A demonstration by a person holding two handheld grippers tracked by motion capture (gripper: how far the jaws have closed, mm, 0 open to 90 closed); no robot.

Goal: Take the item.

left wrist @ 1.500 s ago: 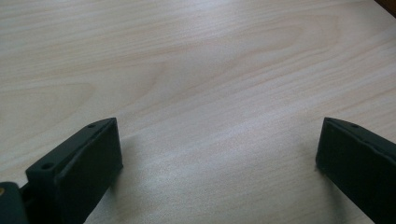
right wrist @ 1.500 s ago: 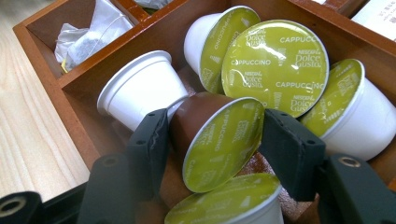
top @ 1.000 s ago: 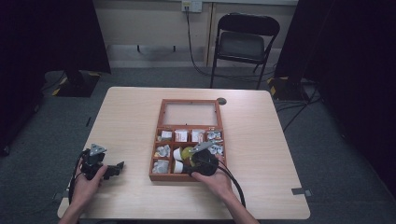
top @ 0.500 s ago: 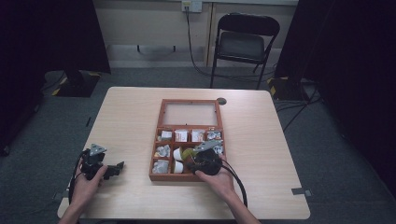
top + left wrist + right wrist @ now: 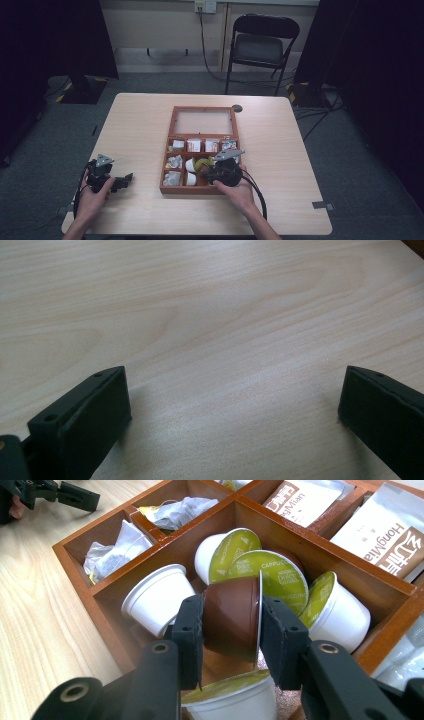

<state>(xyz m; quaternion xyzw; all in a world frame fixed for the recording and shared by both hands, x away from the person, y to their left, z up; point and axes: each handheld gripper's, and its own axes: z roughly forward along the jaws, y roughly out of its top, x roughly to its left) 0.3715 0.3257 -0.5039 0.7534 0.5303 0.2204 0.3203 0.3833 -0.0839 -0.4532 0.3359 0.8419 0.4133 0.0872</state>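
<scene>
A wooden compartment box [image 5: 164,170] stands at the table's middle with its glass lid [image 5: 204,122] laid open at the far side. My right gripper [image 5: 221,172] hangs over the box's front middle compartment. In the right gripper view it [image 5: 231,611] is shut on a brown coffee capsule [image 5: 230,632], held on its side just above the other capsules. White capsules with green lids [image 5: 280,575] and a plain white one [image 5: 157,597] lie in that compartment. My left gripper [image 5: 109,179] rests on the table at the left, open [image 5: 232,390] over bare wood.
Tea bags [image 5: 112,552] fill the left compartments and printed sachets [image 5: 302,500] the far ones. A small dark disc [image 5: 237,108] lies behind the lid. A folding chair [image 5: 262,47] stands beyond the table [image 5: 300,165]. The left gripper [image 5: 50,492] shows far off.
The right gripper has shifted slightly to the right over the box's front compartments. The left gripper has stayed where it was.
</scene>
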